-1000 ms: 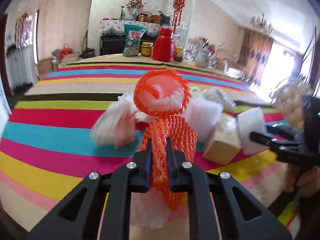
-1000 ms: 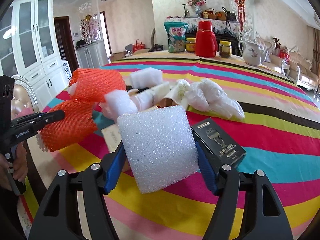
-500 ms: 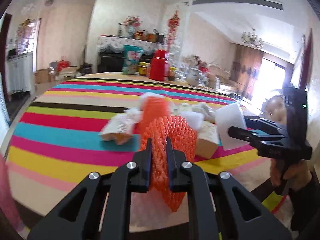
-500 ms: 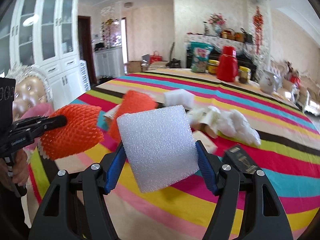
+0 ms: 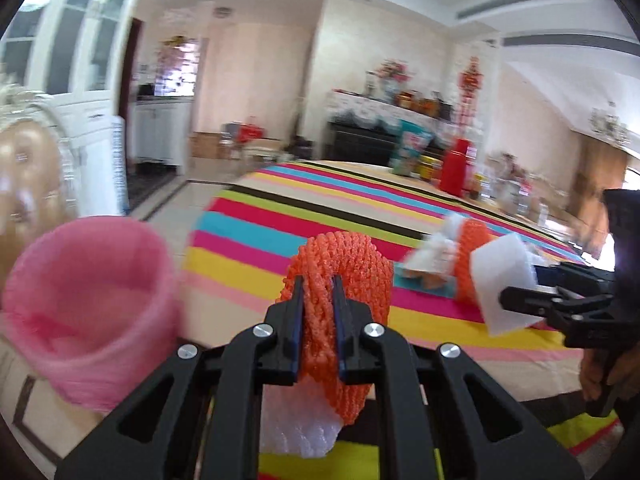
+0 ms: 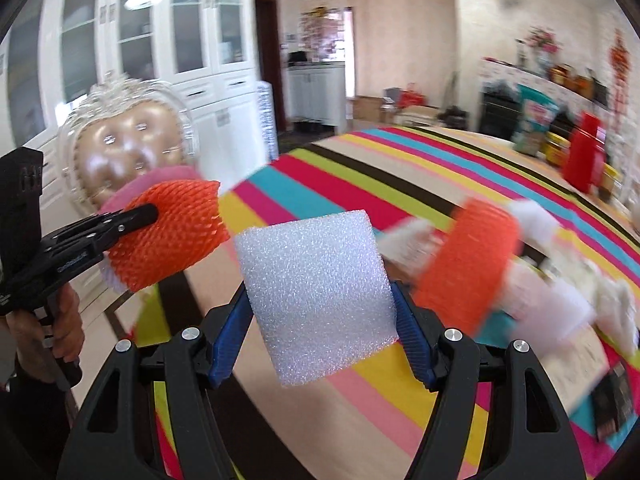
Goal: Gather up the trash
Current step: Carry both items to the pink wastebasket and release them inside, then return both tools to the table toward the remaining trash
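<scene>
My left gripper point(image 5: 316, 320) is shut on an orange foam net sleeve point(image 5: 344, 276) and holds it in the air beside the table's near left corner. A pink-lined trash bin point(image 5: 86, 308) stands to its left, mouth open. My right gripper point(image 6: 320, 320) is shut on a white foam block point(image 6: 316, 296). That block point(image 5: 502, 284) and gripper also show at the right of the left wrist view. The sleeve point(image 6: 168, 236) shows at the left of the right wrist view. More trash lies on the striped table: another orange net point(image 6: 466, 264) and white foam pieces point(image 6: 552, 308).
A gold padded chair back point(image 6: 128, 152) stands behind the bin. A red jug point(image 5: 454, 172), jars and a snack bag point(image 5: 412, 148) stand at the table's far end. A black box point(image 6: 612, 400) lies at the right. White cabinets point(image 6: 120, 40) line the left wall.
Both grippers have swung left, away from the trash pile, each still holding its piece. The pink bin has come into view beside the left gripper.
</scene>
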`<action>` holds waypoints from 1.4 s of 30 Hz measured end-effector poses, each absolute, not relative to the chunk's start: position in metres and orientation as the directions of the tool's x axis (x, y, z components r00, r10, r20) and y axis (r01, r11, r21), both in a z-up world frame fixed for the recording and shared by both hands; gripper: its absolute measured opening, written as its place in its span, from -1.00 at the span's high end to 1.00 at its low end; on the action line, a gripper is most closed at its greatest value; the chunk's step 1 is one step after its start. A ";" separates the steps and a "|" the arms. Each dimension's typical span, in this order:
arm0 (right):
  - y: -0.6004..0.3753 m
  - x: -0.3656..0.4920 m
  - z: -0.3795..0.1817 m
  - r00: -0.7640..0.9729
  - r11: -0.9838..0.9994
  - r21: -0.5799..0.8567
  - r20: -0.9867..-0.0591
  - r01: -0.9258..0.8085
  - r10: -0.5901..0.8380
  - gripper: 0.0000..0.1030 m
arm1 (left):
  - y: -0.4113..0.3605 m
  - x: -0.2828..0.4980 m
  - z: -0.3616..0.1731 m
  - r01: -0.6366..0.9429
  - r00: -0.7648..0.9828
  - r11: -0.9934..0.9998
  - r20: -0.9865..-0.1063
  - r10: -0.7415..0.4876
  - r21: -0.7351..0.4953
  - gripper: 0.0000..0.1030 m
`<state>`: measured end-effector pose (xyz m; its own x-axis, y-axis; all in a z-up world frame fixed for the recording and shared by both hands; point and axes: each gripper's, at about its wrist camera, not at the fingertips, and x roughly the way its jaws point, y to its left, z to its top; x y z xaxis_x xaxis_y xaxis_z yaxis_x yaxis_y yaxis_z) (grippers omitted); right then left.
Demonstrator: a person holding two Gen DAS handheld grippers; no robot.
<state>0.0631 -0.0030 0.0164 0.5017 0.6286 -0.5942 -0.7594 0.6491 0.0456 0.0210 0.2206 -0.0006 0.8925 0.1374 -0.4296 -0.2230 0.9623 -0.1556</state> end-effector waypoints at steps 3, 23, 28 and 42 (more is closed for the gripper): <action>0.035 0.060 0.020 0.467 0.593 0.023 -0.592 -0.805 0.657 -0.27 | 0.252 0.005 0.003 -0.312 0.874 0.939 -0.432 0.223 -0.146 0.76; 0.248 0.072 0.003 0.183 0.351 0.188 -0.584 -0.917 0.791 -0.29 | 0.432 -0.012 -0.010 -0.648 0.685 0.758 -0.497 0.533 -0.081 0.75; 0.283 0.069 -0.007 0.180 0.335 0.151 -0.608 -0.930 0.773 -0.30 | 0.440 -0.009 -0.020 -0.678 0.660 0.732 -0.501 0.560 -0.075 0.73; 0.271 0.058 -0.009 0.176 0.293 0.097 -0.611 -0.951 0.772 -0.66 | 0.431 -0.024 -0.006 -0.738 0.624 0.672 -0.439 0.646 -0.060 -0.22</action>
